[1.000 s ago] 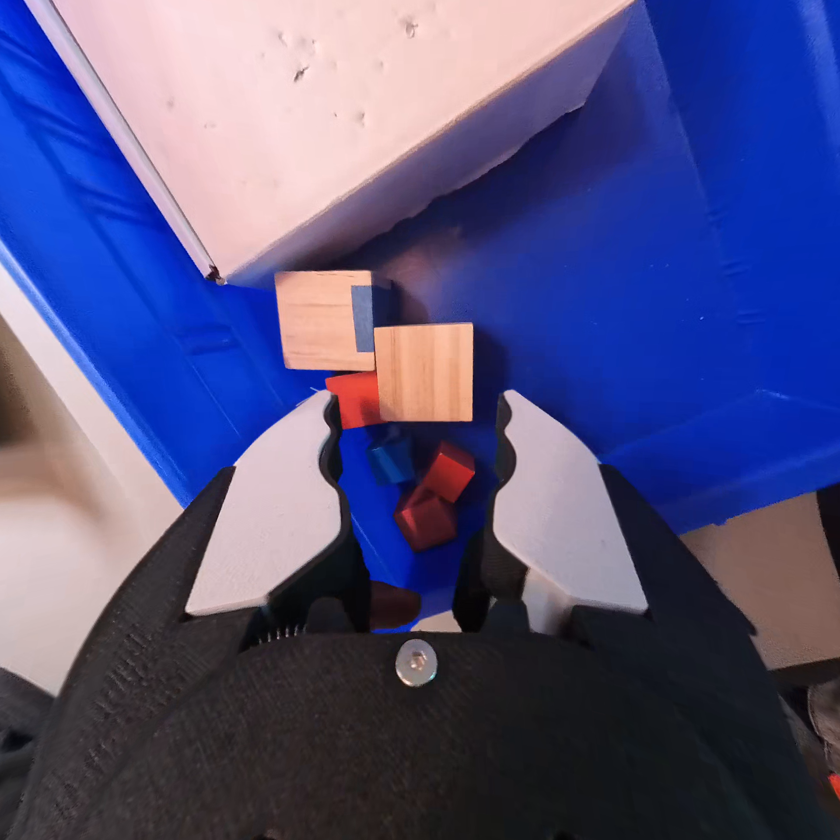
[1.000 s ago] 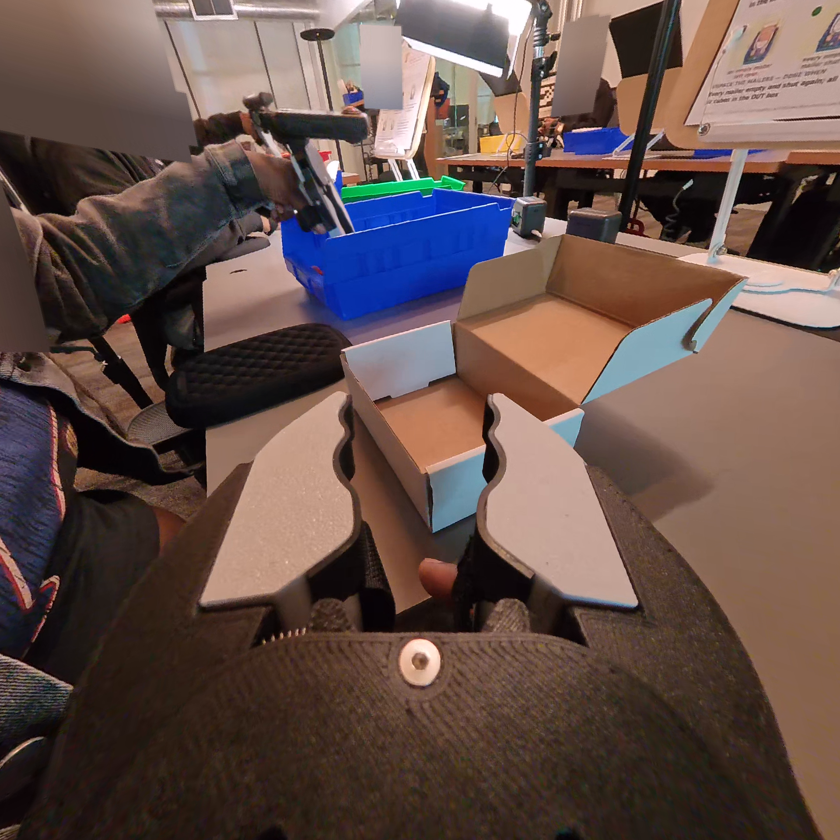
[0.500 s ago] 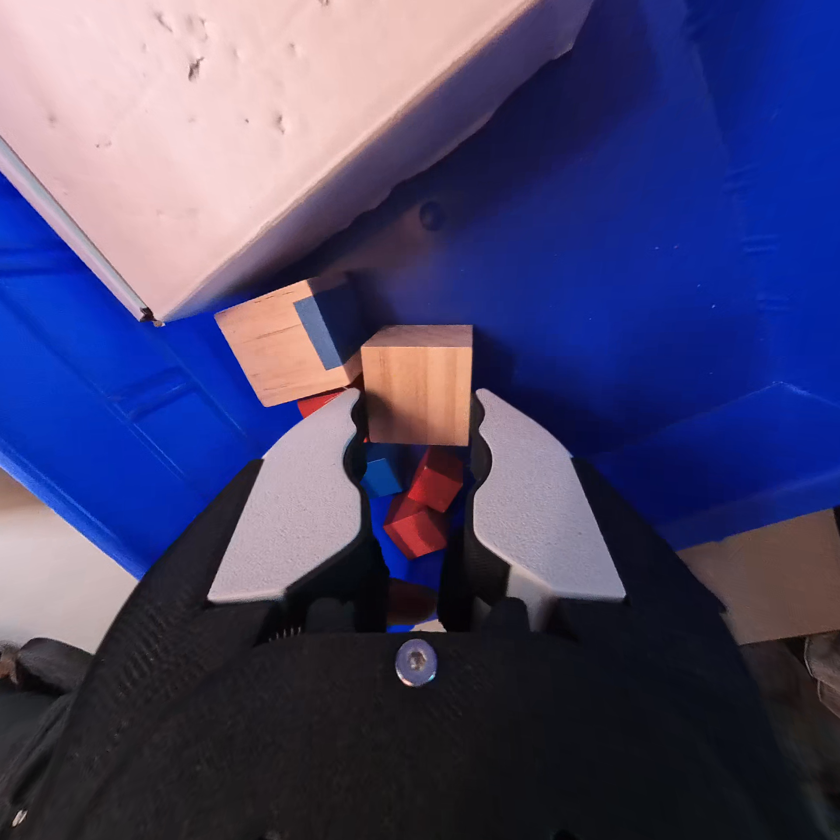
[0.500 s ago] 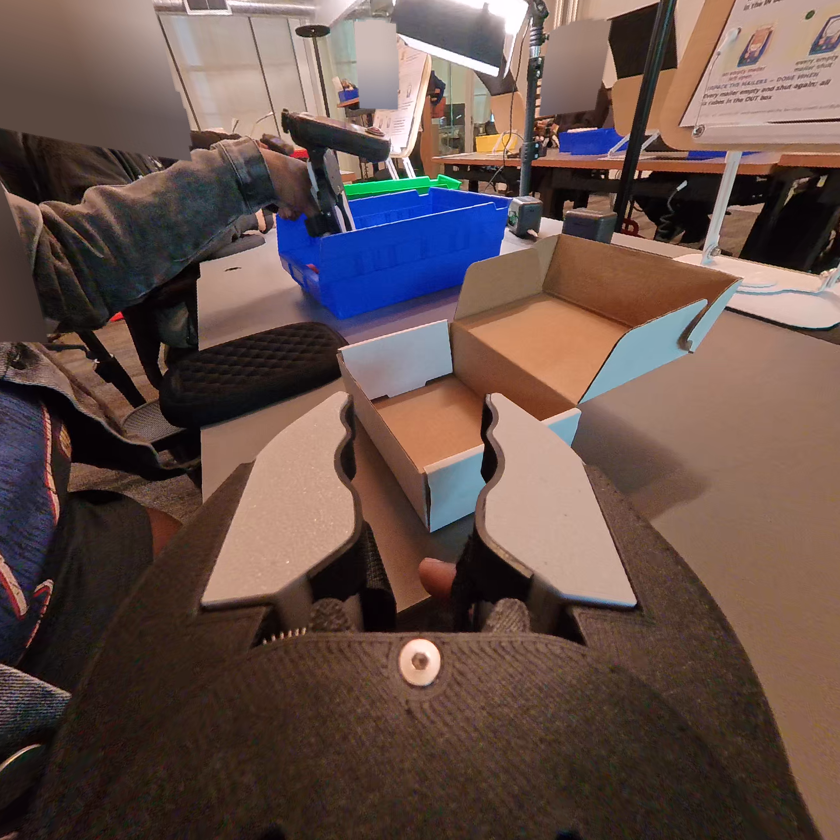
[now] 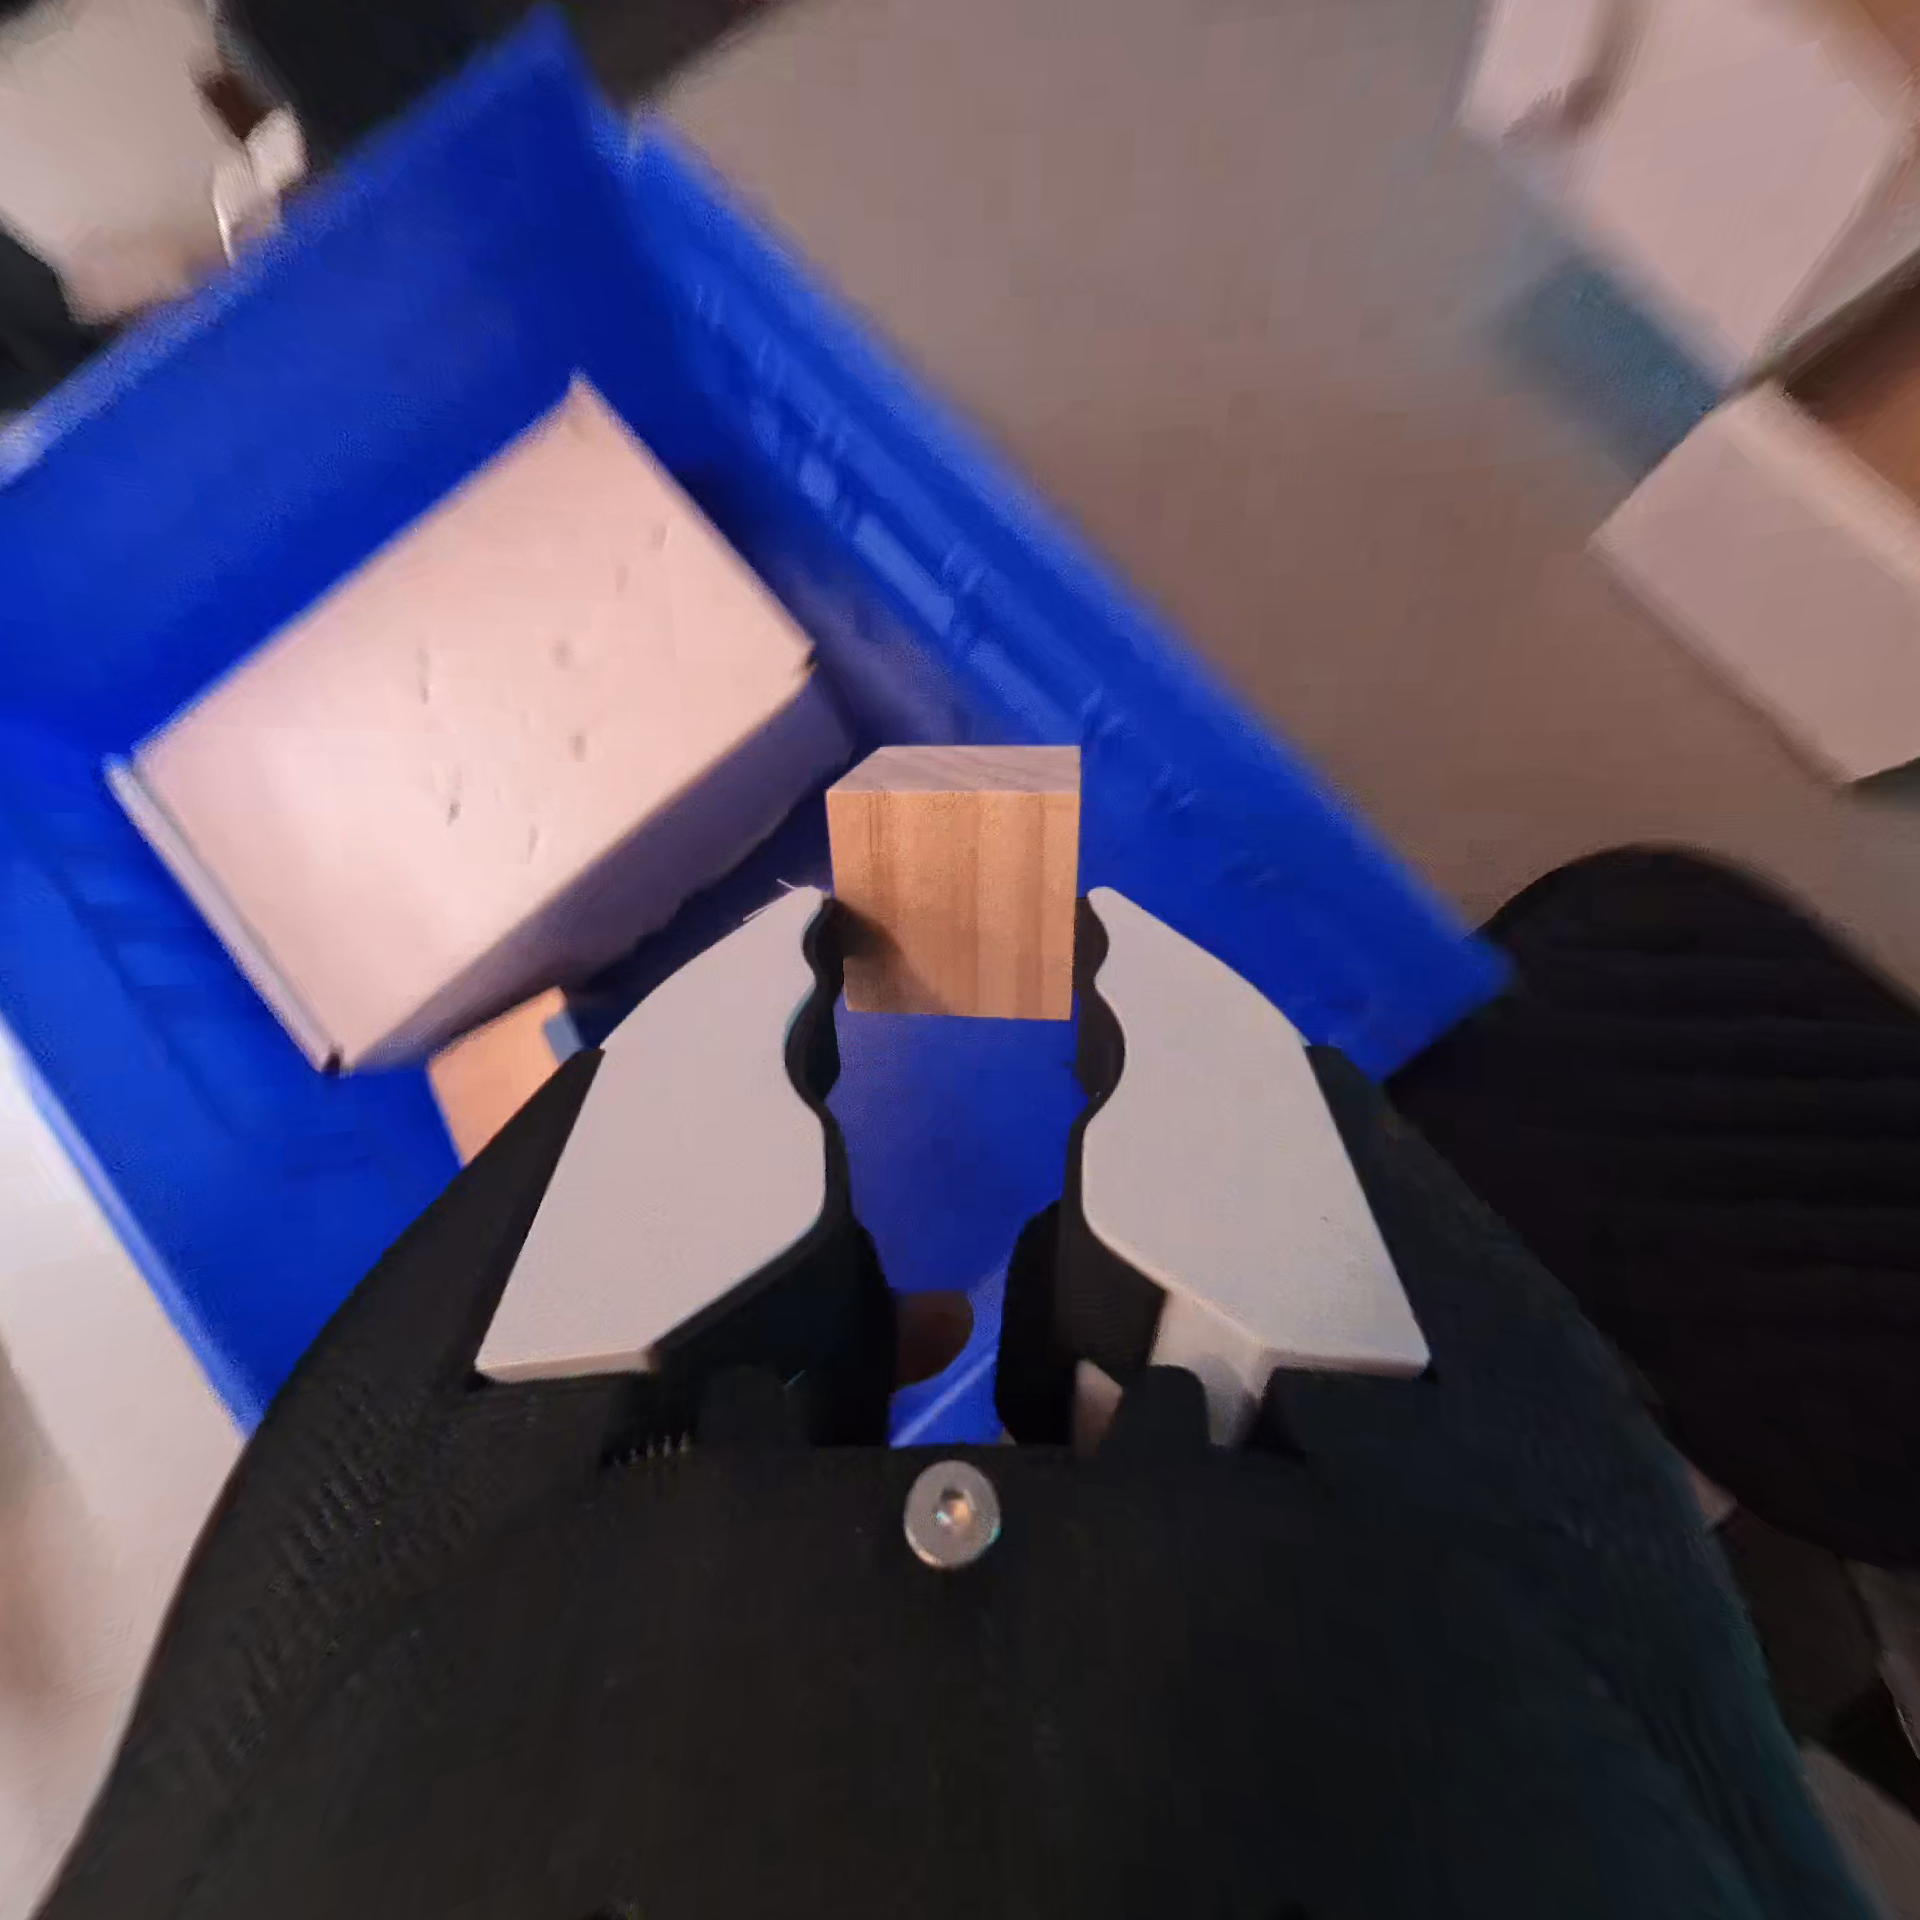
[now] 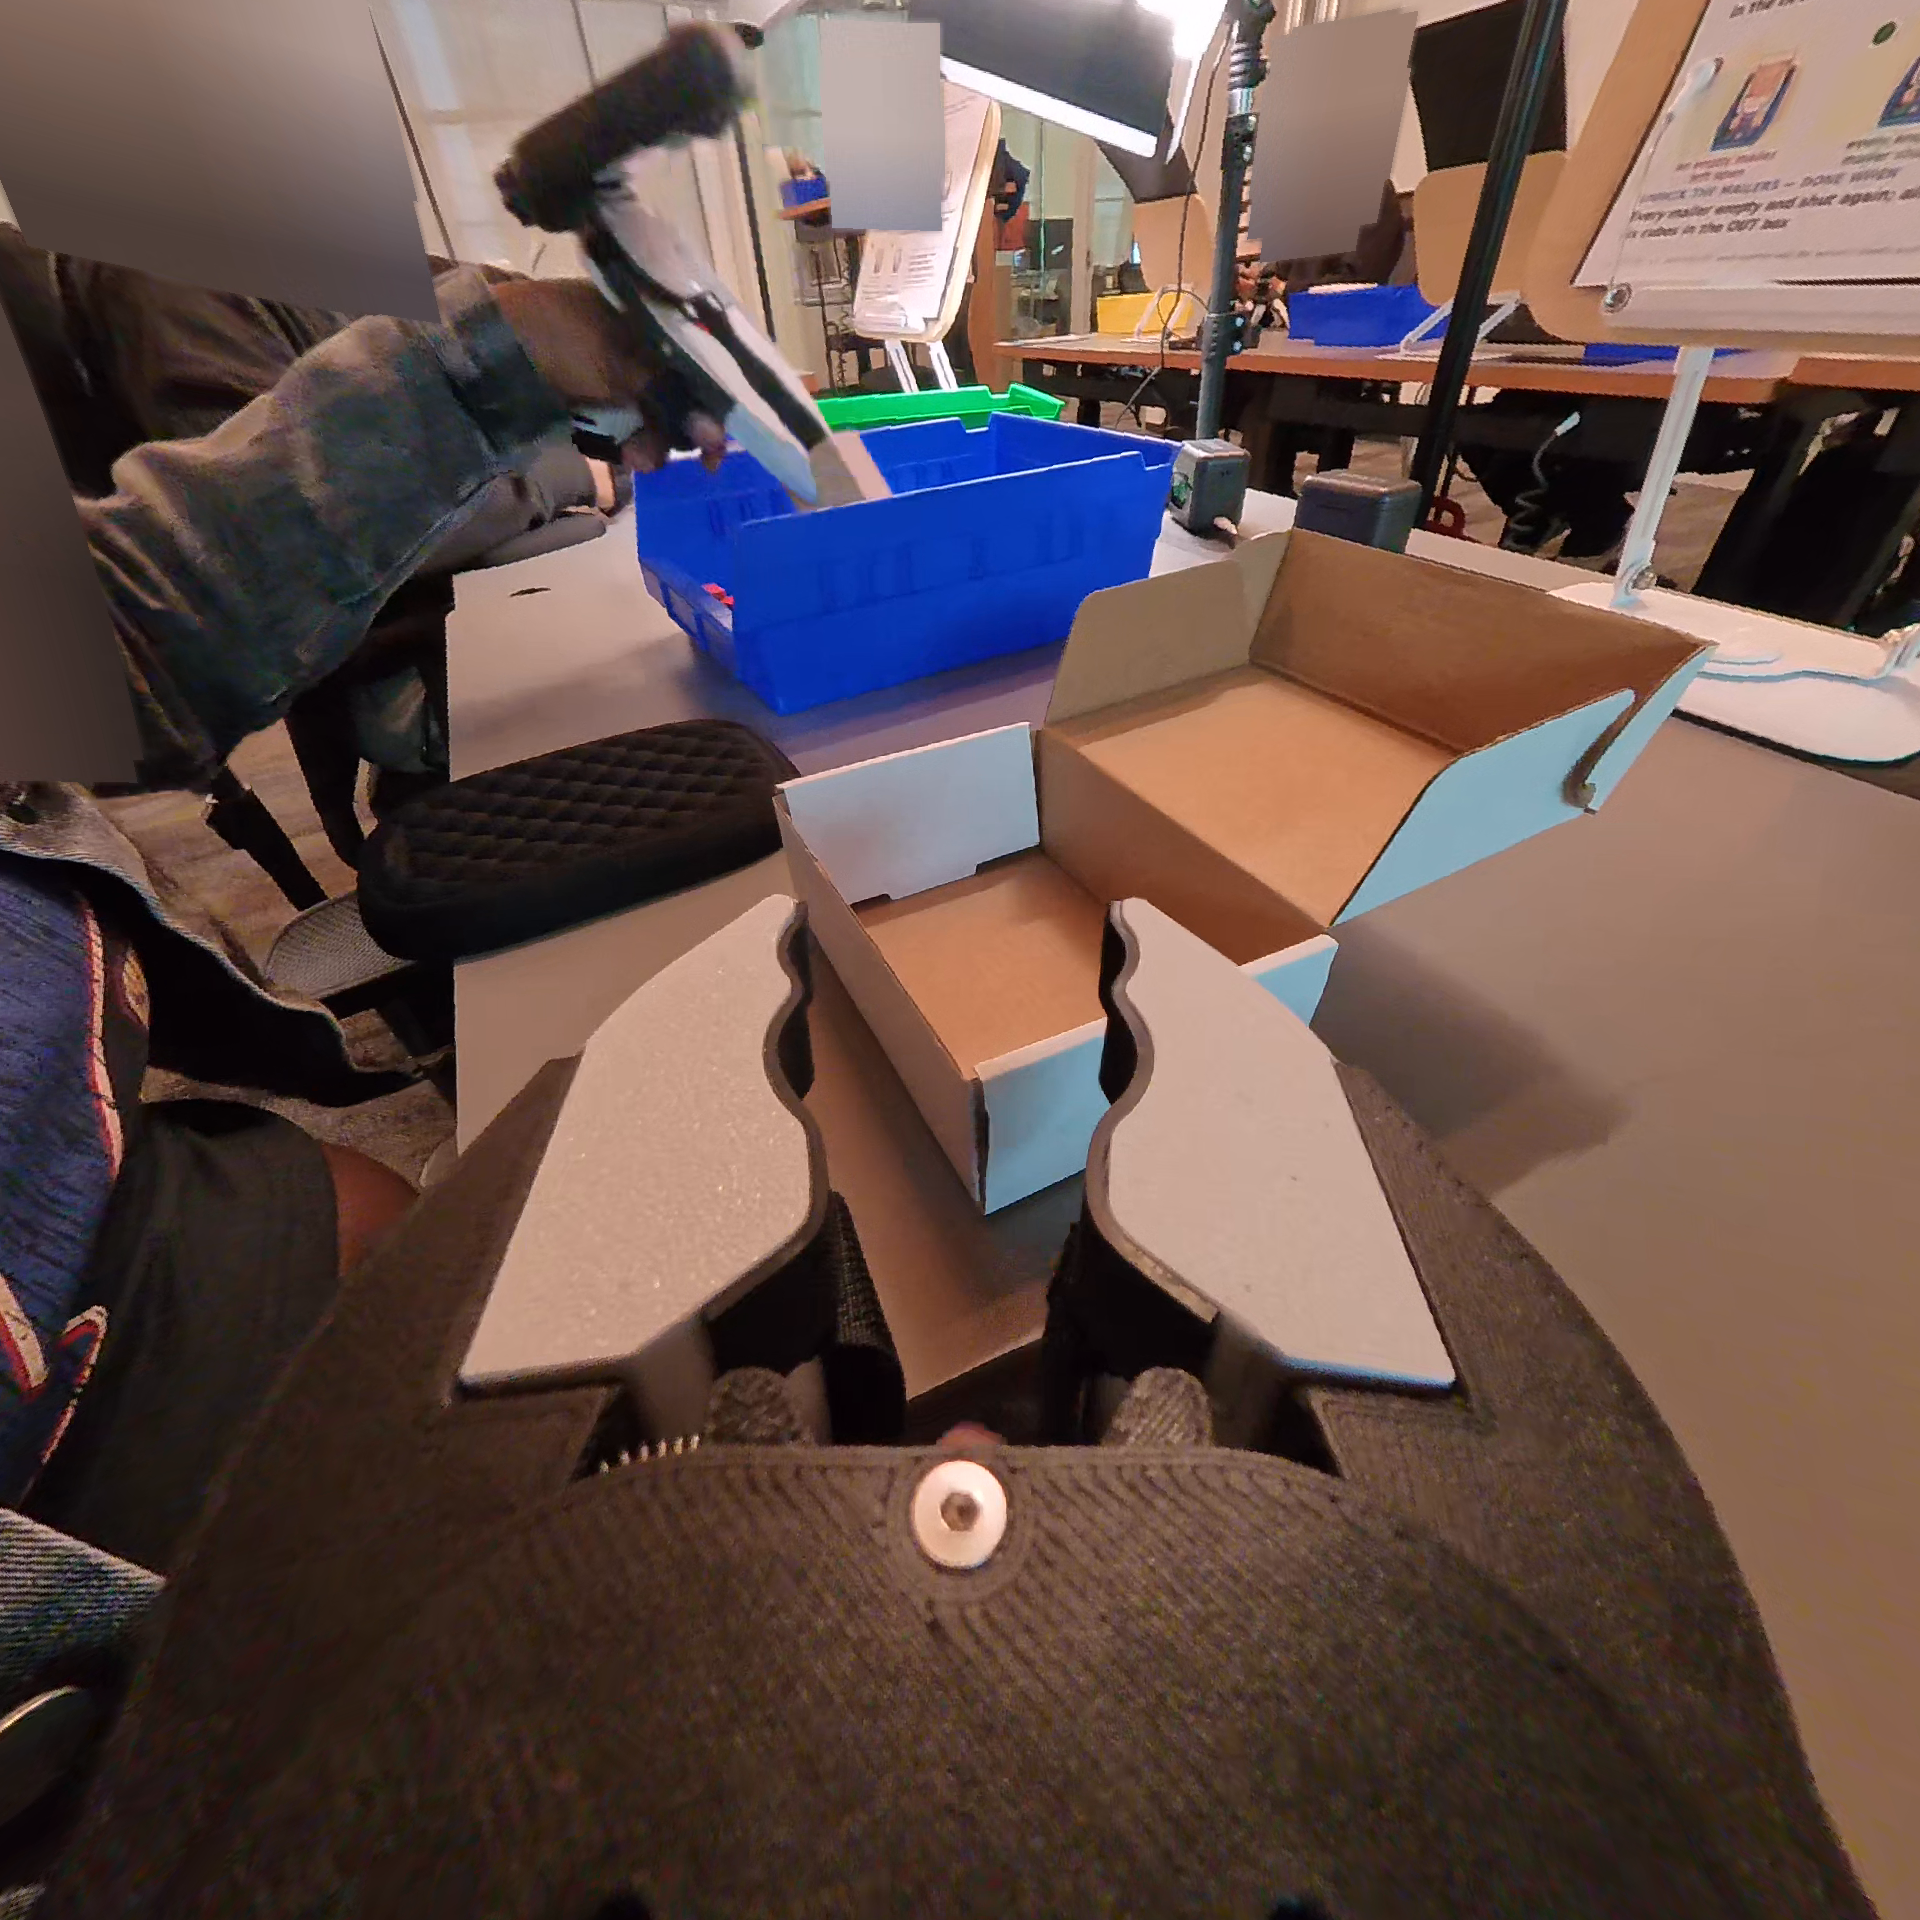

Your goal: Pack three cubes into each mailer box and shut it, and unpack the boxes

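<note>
My left gripper (image 5: 956,914) clamps wooden cube (image 5: 954,881) at fingertips, raised over blue bin (image 5: 1039,665). Below in bin: closed white mailer box (image 5: 457,790), second wooden cube (image 5: 499,1070) just beside its corner. Bin wall right of cube, bare grey table (image 5: 1195,312) beyond. My right gripper (image 6: 956,997) gapes wide, grips nothing, near corner of open mailer box (image 6: 987,977) between fingers. Box interior bare, lid folded back. Black padded armrest (image 6: 561,821) left of box.

Printed instruction sheet (image 6: 1766,145) on stand, wording withheld
</note>
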The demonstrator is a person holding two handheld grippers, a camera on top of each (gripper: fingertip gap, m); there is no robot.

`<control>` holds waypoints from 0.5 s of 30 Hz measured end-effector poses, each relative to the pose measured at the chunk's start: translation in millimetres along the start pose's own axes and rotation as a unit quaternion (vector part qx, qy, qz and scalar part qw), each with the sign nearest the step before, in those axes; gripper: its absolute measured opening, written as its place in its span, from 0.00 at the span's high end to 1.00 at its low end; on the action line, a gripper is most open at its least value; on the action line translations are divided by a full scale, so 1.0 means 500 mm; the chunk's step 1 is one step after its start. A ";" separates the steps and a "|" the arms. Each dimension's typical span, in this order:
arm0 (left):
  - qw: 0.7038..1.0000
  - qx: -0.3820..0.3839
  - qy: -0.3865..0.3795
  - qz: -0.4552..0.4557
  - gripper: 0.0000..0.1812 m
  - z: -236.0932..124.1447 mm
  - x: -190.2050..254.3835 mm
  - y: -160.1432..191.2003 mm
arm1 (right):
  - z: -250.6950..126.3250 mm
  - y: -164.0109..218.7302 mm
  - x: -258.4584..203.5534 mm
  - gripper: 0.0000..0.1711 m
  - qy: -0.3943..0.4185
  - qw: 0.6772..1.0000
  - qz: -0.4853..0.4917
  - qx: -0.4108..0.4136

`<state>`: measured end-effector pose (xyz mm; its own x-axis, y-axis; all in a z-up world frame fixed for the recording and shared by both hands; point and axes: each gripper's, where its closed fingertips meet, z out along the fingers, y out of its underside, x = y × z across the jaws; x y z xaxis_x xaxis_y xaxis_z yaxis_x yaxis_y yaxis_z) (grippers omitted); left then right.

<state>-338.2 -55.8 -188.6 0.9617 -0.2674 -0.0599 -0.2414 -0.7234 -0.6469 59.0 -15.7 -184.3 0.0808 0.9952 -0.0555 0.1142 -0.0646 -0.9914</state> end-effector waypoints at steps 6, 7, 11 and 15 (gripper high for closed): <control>0.958 0.263 0.114 -0.004 0.77 -0.089 0.172 -0.165 | -0.004 -0.012 -0.006 0.68 -0.001 1.000 -0.018 0.014; 0.942 0.301 0.149 -0.011 0.77 -0.108 0.207 -0.187 | -0.004 -0.016 -0.007 0.68 0.003 0.999 -0.033 0.020; 0.866 0.397 0.301 -0.039 0.77 -0.166 0.343 -0.246 | -0.003 -0.044 -0.018 0.64 0.020 0.990 -0.127 0.053; 0.816 0.408 0.406 -0.059 0.77 -0.168 0.450 -0.263 | 0.000 -0.091 -0.032 0.60 0.026 0.979 -0.183 0.087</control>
<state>-101.0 -74.1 -53.2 0.4897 -0.7997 0.3474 0.3316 -0.1977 -0.9225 52.3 -28.9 -138.6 0.1174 0.9439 0.3087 -0.0256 0.3136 -0.9492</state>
